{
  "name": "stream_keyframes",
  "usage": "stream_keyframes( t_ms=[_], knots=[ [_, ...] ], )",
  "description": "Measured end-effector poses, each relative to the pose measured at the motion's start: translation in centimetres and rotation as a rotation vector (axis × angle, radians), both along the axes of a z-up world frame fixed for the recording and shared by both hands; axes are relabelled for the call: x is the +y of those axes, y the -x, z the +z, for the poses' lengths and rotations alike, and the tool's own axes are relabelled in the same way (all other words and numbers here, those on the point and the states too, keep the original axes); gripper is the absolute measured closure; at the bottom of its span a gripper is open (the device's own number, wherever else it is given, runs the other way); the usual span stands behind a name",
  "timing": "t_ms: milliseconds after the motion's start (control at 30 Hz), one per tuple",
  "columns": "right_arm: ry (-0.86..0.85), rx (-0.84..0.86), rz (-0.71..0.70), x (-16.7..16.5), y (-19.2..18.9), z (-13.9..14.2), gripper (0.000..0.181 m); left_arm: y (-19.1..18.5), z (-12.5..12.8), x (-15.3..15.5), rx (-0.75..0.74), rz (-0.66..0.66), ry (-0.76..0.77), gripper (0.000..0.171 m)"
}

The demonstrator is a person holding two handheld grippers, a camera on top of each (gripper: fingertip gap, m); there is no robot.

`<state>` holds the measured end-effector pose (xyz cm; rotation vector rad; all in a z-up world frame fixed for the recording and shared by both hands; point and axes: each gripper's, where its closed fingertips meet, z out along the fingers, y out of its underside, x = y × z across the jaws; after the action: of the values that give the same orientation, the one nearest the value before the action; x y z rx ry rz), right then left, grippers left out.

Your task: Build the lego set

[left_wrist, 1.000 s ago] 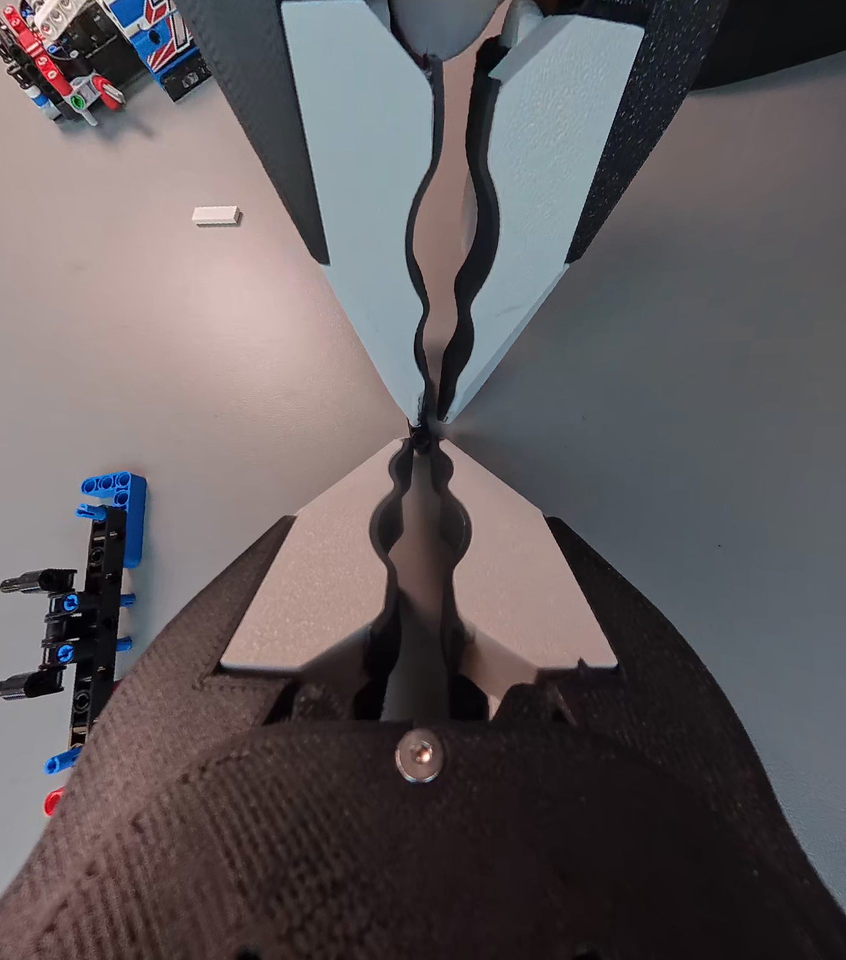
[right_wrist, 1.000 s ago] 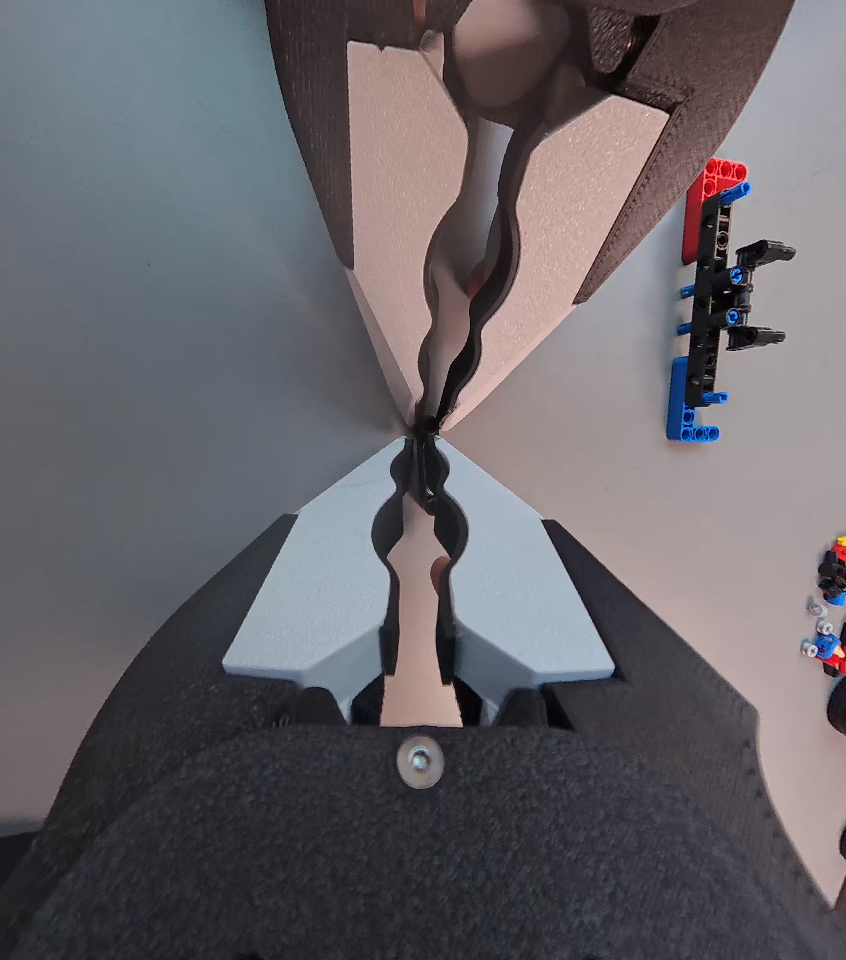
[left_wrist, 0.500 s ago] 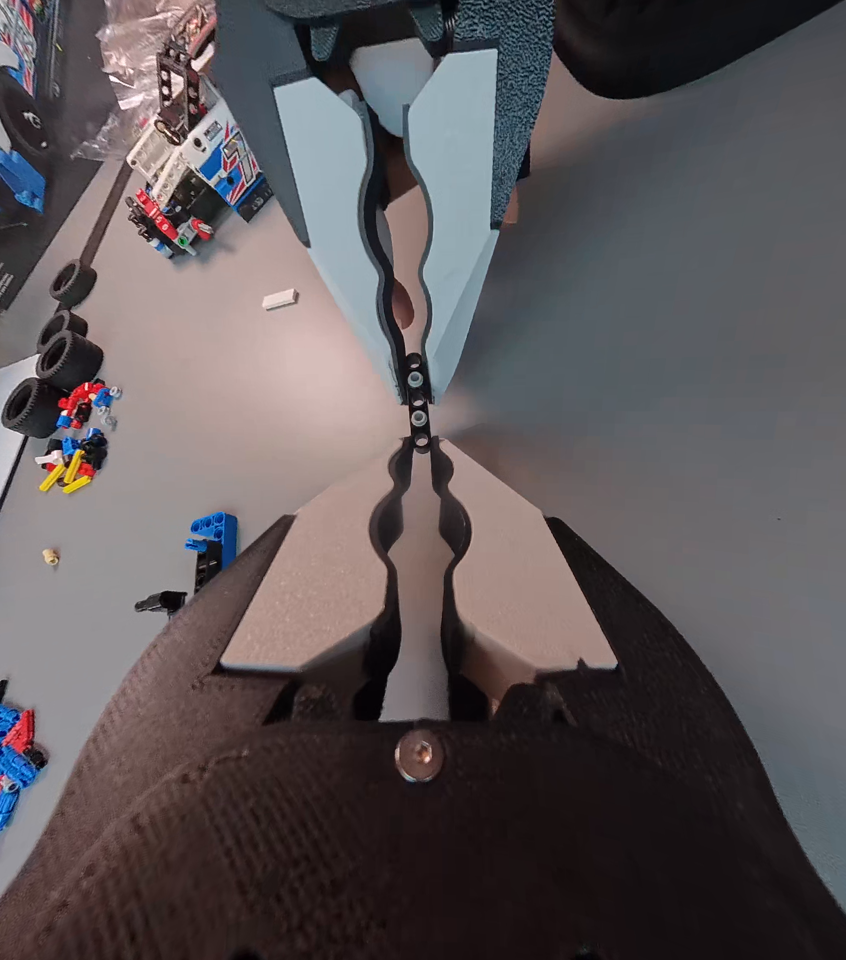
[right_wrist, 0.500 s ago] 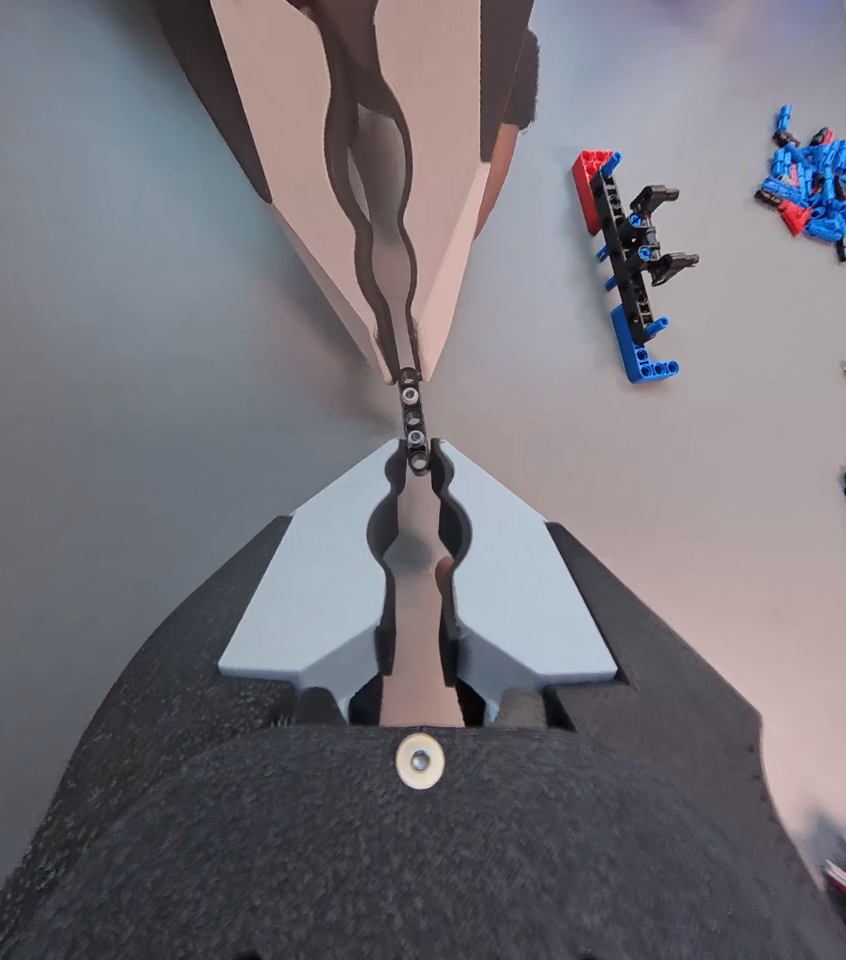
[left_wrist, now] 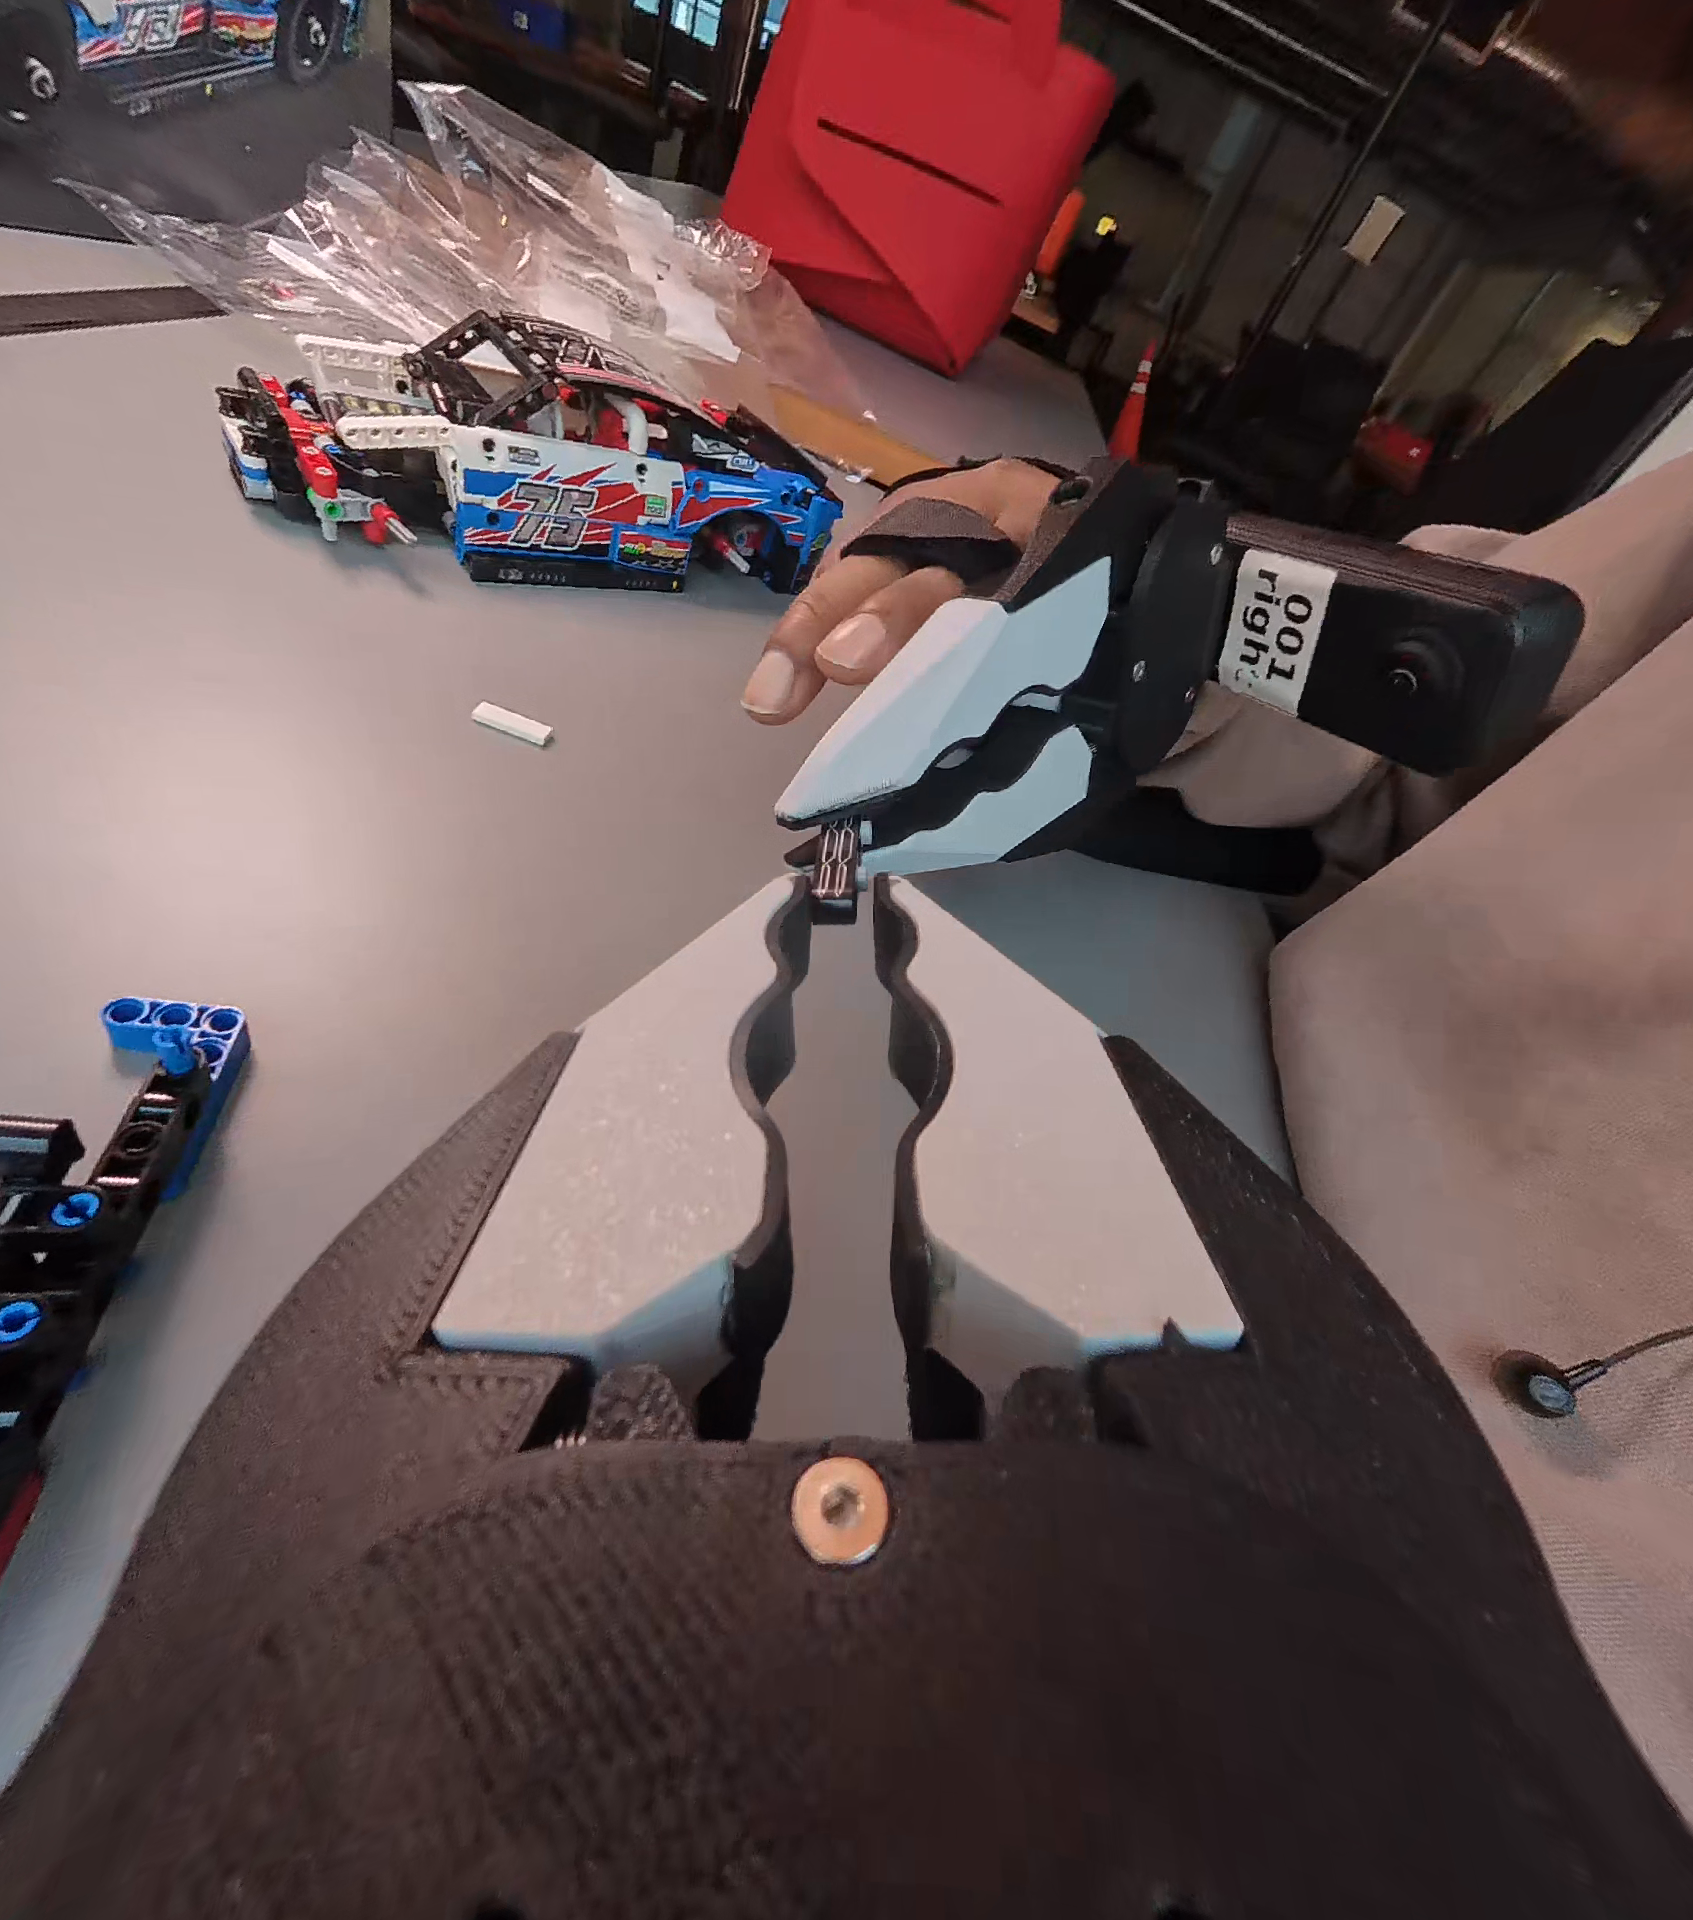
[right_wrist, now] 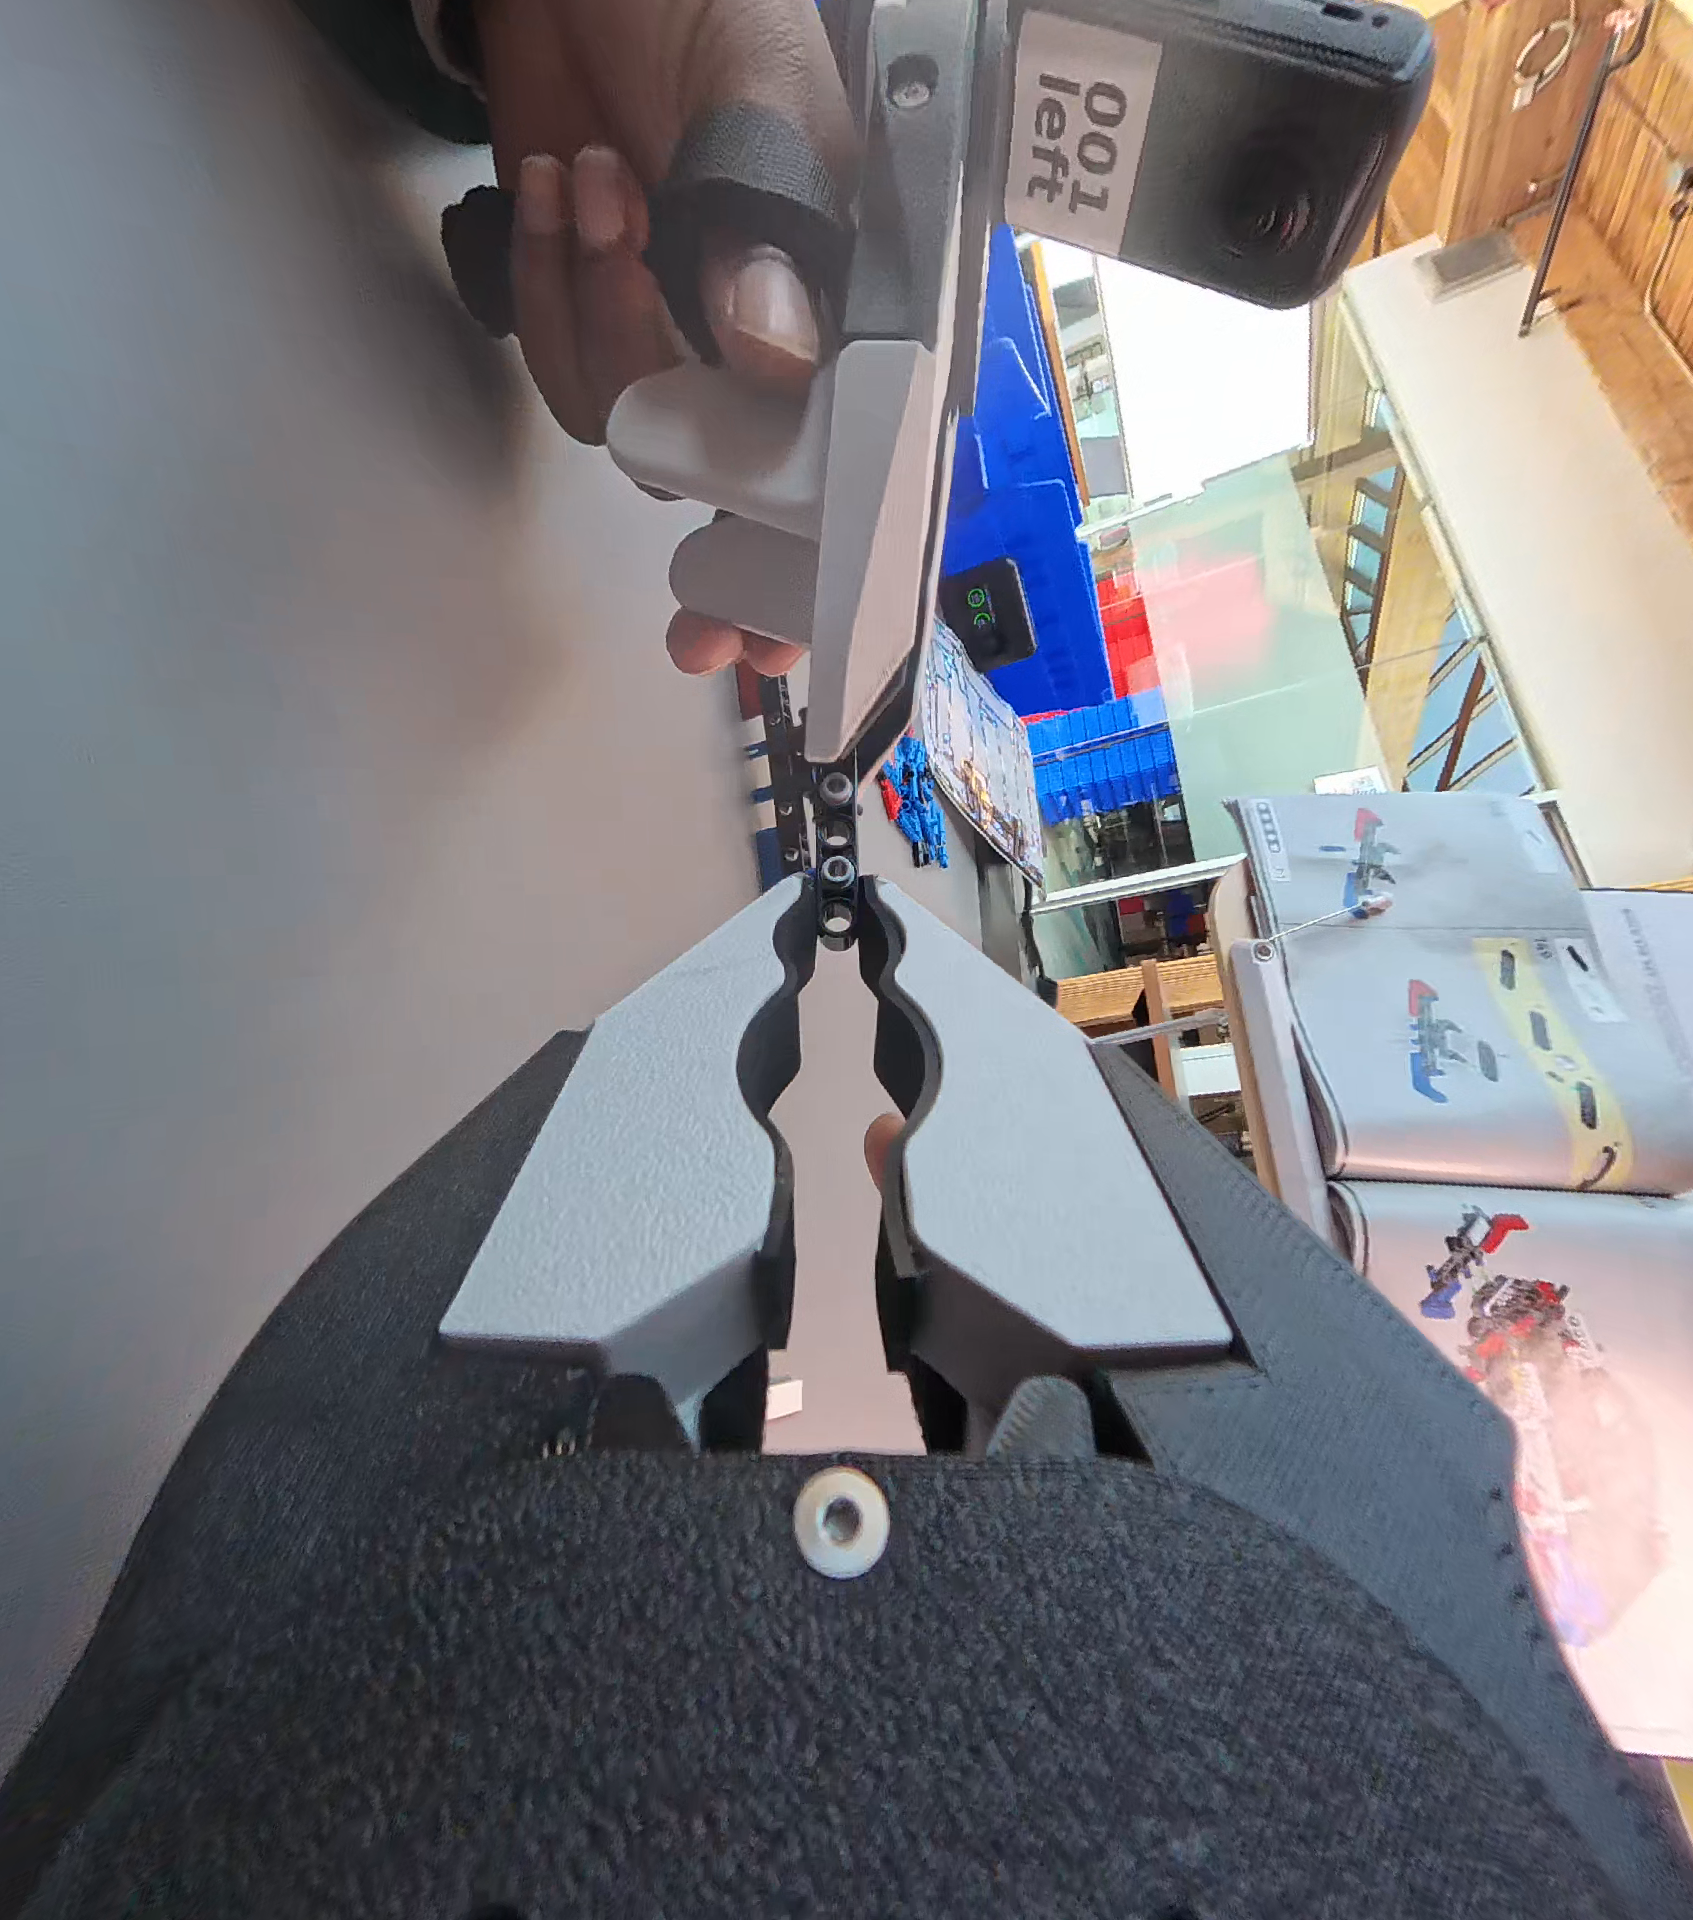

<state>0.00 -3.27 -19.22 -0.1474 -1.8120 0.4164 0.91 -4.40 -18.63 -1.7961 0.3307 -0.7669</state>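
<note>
The left gripper (left_wrist: pixel 834 896) has its jaws closed down to a narrow gap, pinching one end of a short black beam (left_wrist: pixel 838 878). The right gripper (right_wrist: pixel 837 914) is closed the same way on the beam's (right_wrist: pixel 836 868) other end, so the beam bridges the two pairs of tips above the grey table (left_wrist: pixel 302 831). In the right wrist view the beam's round holes face the camera, and the left gripper (right_wrist: pixel 826 774) comes down onto it from above, held by a hand (right_wrist: pixel 634 260) with a black strap across the fingers. In the left wrist view the right gripper (left_wrist: pixel 837 831) enters from the right of the jaws, its hand (left_wrist: pixel 852 613) resting fingers along the upper finger block.

Left of the left jaws and nearer the camera lies a black sub-assembly (left_wrist: pixel 31 1268) with blue pins, a blue corner piece at its far end and a red piece at its near end. It lies well apart from the beam. Beyond the jaws to the left, a small white tile (left_wrist: pixel 511 724) lies alone on the table. Farther off stands the part-built car (left_wrist: pixel 530 483), wheels not fitted, with crumpled clear bags (left_wrist: pixel 509 239) behind it and a red bag (left_wrist: pixel 915 177) beyond those.

Right of the right jaws, an open instruction booklet (right_wrist: pixel 1507 1060) is propped up. Past the beam, blue loose parts (right_wrist: pixel 915 800) lie on the table.
</note>
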Motion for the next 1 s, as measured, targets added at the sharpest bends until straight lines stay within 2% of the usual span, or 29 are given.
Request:
stream_keyframes(
  t_ms=[100, 167, 400, 667, 833, 1000],
  knots=[
    [-0.013, 0.013, 0.003, -0.1, 0.0, 0.0, 0.176, 0.0, 0.0, 0.0, 0.058, 0.005, -0.031, 0.163],
    [0.038, 0.008, -0.005, 0.0, 0.1, 0.2, 0.175, 0.0, 0.3, 0.0, 0.076, 0.007, -0.055, 0.165],
    [0.412, -0.148, 0.025, 0.1, -0.4, 0.4, 0.168, 0.1, 0.3, -0.2, 0.175, 0.009, -0.105, 0.165],
    [0.418, -0.197, 0.032, -0.3, -0.7, -0.2, 0.172, 0.0, -0.3, -0.3, 0.156, 0.003, -0.059, 0.165],
    [0.585, -0.309, 0.022, -0.3, -0.9, -0.6, 0.173, 0.2, -0.6, -0.1, 0.205, 0.027, -0.066, 0.163],
    [0.638, -0.328, 0.028, -0.4, -0.9, -0.5, 0.173, 0.2, -0.5, -0.2, 0.237, 0.035, -0.081, 0.162]
  ],
)
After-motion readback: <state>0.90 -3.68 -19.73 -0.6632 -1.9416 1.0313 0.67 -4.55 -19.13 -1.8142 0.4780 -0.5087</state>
